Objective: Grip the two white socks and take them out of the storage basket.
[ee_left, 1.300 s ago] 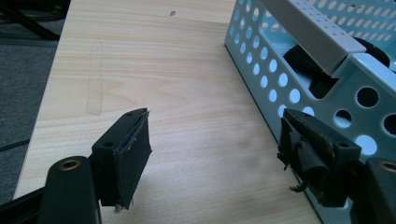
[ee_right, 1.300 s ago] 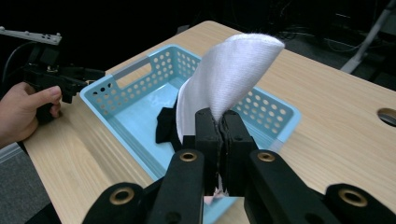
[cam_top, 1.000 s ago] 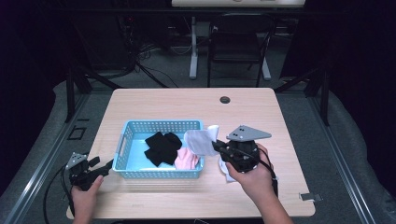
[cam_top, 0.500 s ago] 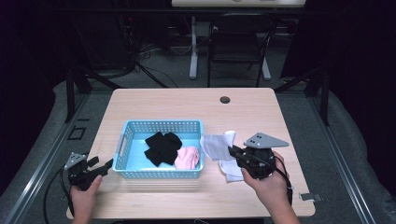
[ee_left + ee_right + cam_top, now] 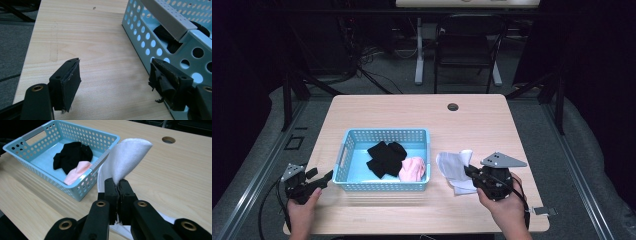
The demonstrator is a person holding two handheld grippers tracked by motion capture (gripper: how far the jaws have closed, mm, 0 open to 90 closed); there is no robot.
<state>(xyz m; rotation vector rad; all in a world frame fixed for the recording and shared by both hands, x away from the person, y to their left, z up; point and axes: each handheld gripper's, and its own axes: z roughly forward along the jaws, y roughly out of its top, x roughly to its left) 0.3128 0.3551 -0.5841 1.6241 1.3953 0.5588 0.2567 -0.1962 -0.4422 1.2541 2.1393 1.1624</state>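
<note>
Right claw [image 5: 117, 195]: jaws pinched tight on white cloth [image 5: 125, 160], lifted just off desk [image 5: 492, 120], right of the blue basket [image 5: 384, 134]. More white fabric [image 5: 462, 187] under it on the desk. Left claw [image 5: 115, 82]: jaws wide apart, holding nothing, parked at basket's left wall, one jaw looks abt touching it.

Progress, my read: black garment [image 5: 384, 157] + pink one [image 5: 412, 169] already in basket; white pieces not yet, so roughly halfway.

Room: basket's near-right rim sits betw. cloth and floor of basket, needs lift over. Far desk open apart from the cable hole [image 5: 453, 107]. Right desk edge near hand.
</note>
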